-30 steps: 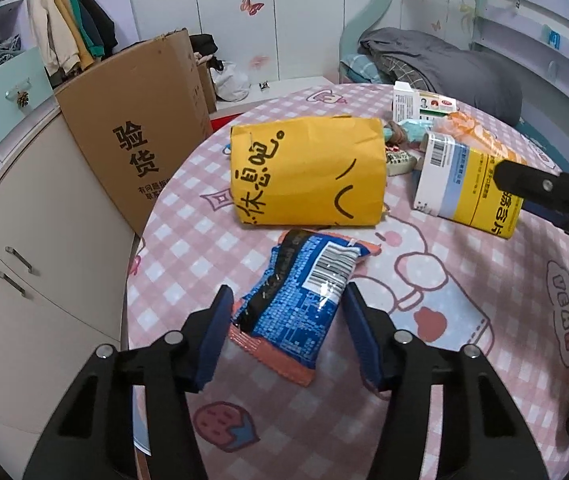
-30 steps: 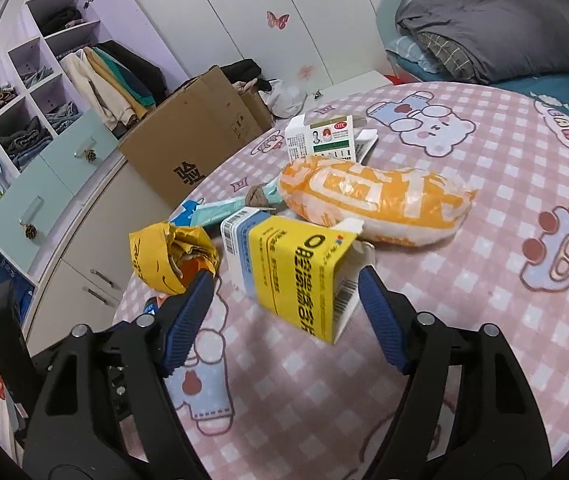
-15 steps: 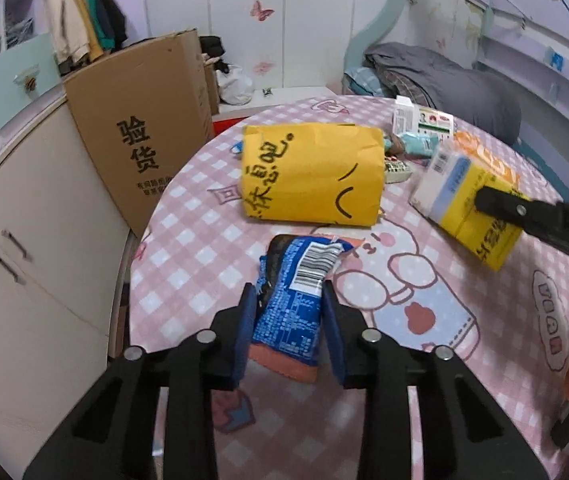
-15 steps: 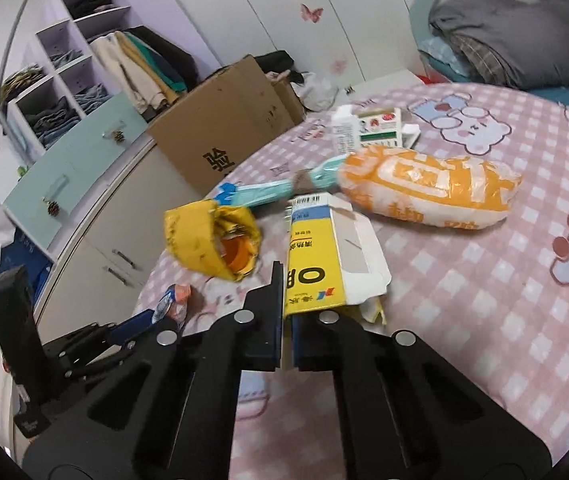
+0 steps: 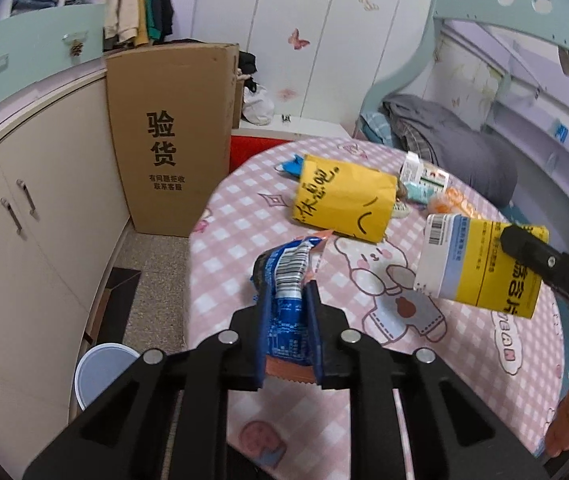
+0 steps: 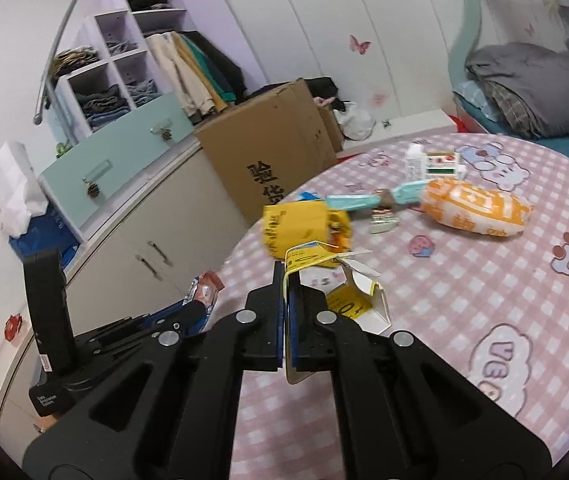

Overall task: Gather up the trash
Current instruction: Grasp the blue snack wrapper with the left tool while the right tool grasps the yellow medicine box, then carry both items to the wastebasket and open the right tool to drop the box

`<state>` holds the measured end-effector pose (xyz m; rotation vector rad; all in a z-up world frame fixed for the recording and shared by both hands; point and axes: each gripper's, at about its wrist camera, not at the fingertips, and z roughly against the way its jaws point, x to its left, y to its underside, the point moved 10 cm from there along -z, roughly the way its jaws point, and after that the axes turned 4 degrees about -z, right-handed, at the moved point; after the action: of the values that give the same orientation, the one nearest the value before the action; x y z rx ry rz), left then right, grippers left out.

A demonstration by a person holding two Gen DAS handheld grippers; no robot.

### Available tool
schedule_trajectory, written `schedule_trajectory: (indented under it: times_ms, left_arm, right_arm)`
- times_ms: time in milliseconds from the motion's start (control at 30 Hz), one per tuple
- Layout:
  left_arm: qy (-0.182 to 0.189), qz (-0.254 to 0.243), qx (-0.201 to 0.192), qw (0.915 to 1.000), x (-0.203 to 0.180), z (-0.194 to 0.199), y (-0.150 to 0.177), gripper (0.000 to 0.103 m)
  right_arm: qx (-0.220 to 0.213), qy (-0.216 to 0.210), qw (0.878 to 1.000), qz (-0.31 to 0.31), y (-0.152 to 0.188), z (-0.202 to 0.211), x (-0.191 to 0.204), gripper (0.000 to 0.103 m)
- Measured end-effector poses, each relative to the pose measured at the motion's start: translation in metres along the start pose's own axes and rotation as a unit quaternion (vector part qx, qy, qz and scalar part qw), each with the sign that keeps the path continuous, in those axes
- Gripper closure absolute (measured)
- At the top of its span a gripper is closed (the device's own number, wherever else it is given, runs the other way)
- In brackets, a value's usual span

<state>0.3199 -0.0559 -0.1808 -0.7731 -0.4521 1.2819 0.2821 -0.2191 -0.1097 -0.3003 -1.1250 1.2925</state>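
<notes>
My left gripper (image 5: 288, 312) is shut on a blue snack wrapper (image 5: 284, 280) and holds it above the pink checked table (image 5: 244, 216). My right gripper (image 6: 286, 280) is shut on a flattened yellow and white carton (image 6: 344, 300); the carton also shows in the left wrist view (image 5: 480, 264), lifted off the table. A yellow paper bag (image 5: 344, 204) lies on the table beyond both. An orange plastic bag (image 6: 476, 210), a teal wrapper (image 6: 368, 200) and a small white box (image 6: 432, 162) lie further back.
A tall cardboard box (image 5: 172, 136) stands on the floor left of the table, next to cream cabinets (image 5: 24, 216). A white bin (image 5: 100, 372) sits on the floor below the table's left edge. A bed with a grey blanket (image 5: 452, 140) is behind the table.
Both grippers closed, the left on the blue wrapper, the right on the carton. Both have lifted their items off the table and drawn back towards me.
</notes>
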Motion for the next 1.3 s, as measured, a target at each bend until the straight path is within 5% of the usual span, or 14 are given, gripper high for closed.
schedule_trajectory:
  times_ms: [367,667,967,1300]
  left_arm:
    - [-0.006,0.055,-0.043,0.9975,0.056,0.041,-0.004,0.088]
    - [-0.054,0.12,-0.041,0.9904,0.152,0.05,0.017,0.088]
    - [-0.119,0.193,-0.004,0.974,0.264,0.034,0.065,0.088]
    - [-0.187,0.267,0.047,0.9443,0.363,0.012,0.132,0.088]
  right_arm:
    - [0.019,-0.057,0.997,0.038,0.015,-0.024,0.084,0.101]
    - [0.086,-0.099,0.988,0.085,0.061,-0.098,0.174,0.101]
    - [0.17,-0.116,0.971,0.119,0.128,-0.199,0.235,0.101]
    - [0.244,-0.095,0.956,0.133,0.2,-0.294,0.263,0.1]
